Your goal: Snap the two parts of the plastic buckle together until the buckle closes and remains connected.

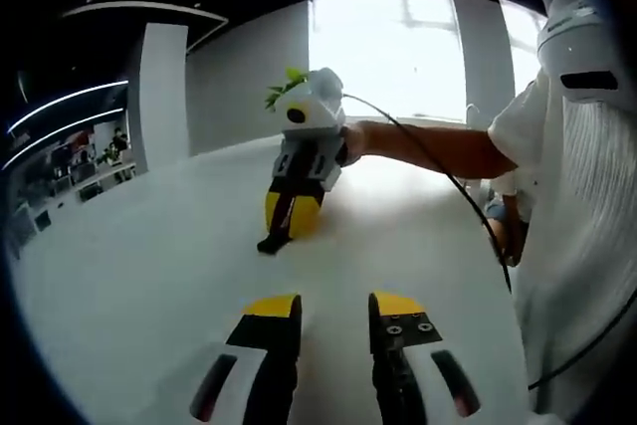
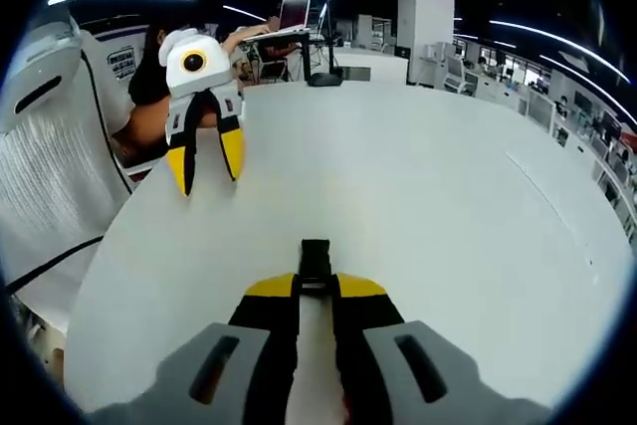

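A small black plastic buckle (image 2: 316, 258) sticks out forward from between the yellow-tipped jaws of my right gripper (image 2: 316, 288), which is shut on it just above the white table (image 2: 448, 226). In the left gripper view that same right gripper (image 1: 292, 216) points down at the table, and the black buckle (image 1: 274, 242) reaches the surface below its tips. I cannot tell whether the buckle is one part or two joined parts. My left gripper (image 1: 334, 308) is open with nothing between its jaws. It also hangs open above the table's near-left edge in the right gripper view (image 2: 207, 168).
A person in a white shirt (image 1: 582, 246) stands at the table's edge, with a forearm (image 1: 428, 146) stretched over it and a black cable (image 1: 468, 201) hanging. Desks with a monitor (image 2: 299, 7) stand beyond the table. A white pillar (image 1: 164, 92) and a bright window (image 1: 388, 47) lie behind.
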